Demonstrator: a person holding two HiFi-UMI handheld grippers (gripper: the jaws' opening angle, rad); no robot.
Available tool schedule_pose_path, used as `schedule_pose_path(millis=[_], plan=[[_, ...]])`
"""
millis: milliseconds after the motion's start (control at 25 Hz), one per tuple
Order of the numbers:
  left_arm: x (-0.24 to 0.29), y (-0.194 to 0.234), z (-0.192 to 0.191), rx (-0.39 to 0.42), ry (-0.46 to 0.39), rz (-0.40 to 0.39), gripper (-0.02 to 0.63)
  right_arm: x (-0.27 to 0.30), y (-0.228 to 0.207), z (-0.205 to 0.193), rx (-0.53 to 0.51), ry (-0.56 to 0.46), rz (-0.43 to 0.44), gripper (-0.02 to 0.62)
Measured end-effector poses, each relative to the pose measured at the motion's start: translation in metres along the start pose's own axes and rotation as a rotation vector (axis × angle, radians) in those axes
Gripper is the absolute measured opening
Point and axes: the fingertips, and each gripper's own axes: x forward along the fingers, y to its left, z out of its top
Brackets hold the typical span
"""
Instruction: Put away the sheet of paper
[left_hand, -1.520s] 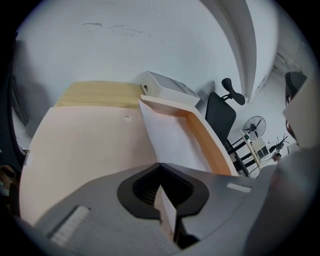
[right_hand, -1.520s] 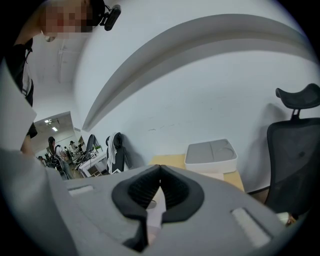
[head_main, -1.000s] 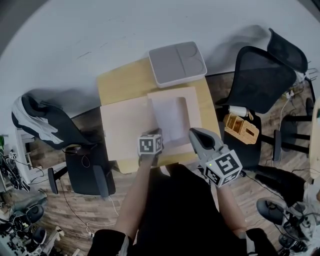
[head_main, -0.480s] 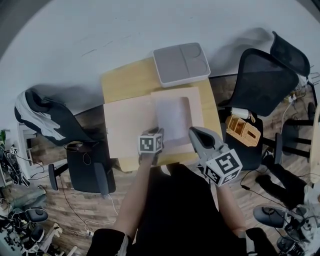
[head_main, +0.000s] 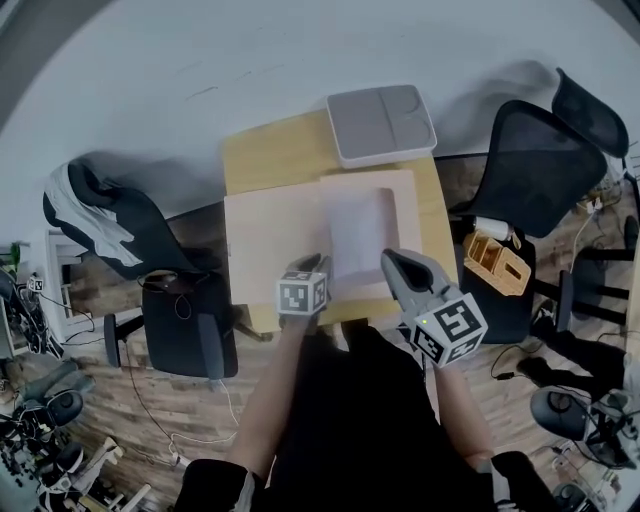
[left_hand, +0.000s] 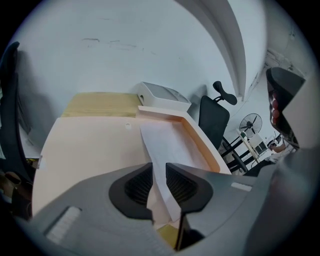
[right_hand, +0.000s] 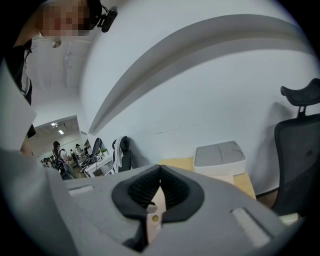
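Table (head_main: 265, 155): wooden top. It carries everything of the task, and its far left corner is bare.
Beige folder (head_main: 270, 245): lies open across the table's near half. The flat flap is toward the left edge and the rimmed half toward the right edge.
Grey tray (head_main: 380, 122): sits at the table's far edge, just beyond the folder. It plays no visible part in the task.
Sheet of paper (head_main: 360, 230): lies inside the rimmed half of the folder, with its near corner at the table's near edge.
Left gripper (head_main: 305, 262): jaws are drawn close on the sheet's near corner, with a slim gap between the pads and the paper passing through it. It is judged to be grasping the sheet.
Right gripper (head_main: 392, 262): jaws are pressed together with nothing between them. It is held over the table's near edge, beside the folder's right half.
Progress: judged well advanced, as the sheet is already within the folder's rim. What is left is to let go of the corner so it lies flat, and probably to fold the flap over.
Head view only: the whole layout, with both grippers at the near edge and the flap lying flat.
Left gripper view only: the folder's raised rim, and the sheet's corner lifted off the folder and running between the jaws.
Right gripper view only: the meeting of its own jaw tips. It aims high at the wall and the tray and shows nothing of the sheet.
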Motion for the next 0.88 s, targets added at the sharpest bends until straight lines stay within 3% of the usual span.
schedule_pose_path(millis=[400,880], plan=[[-0.09,-0.01,0.015,0.115,-0.208,-0.056,0.058,0.003,0.051,-0.015,0.003,-0.015,-0.008,0.0],[-0.241,-0.009,-0.005,0.232,-0.464,-0.08,0.015,-0.019,0.176,-0.042,-0.053,-0.054,-0.045,0.0]])
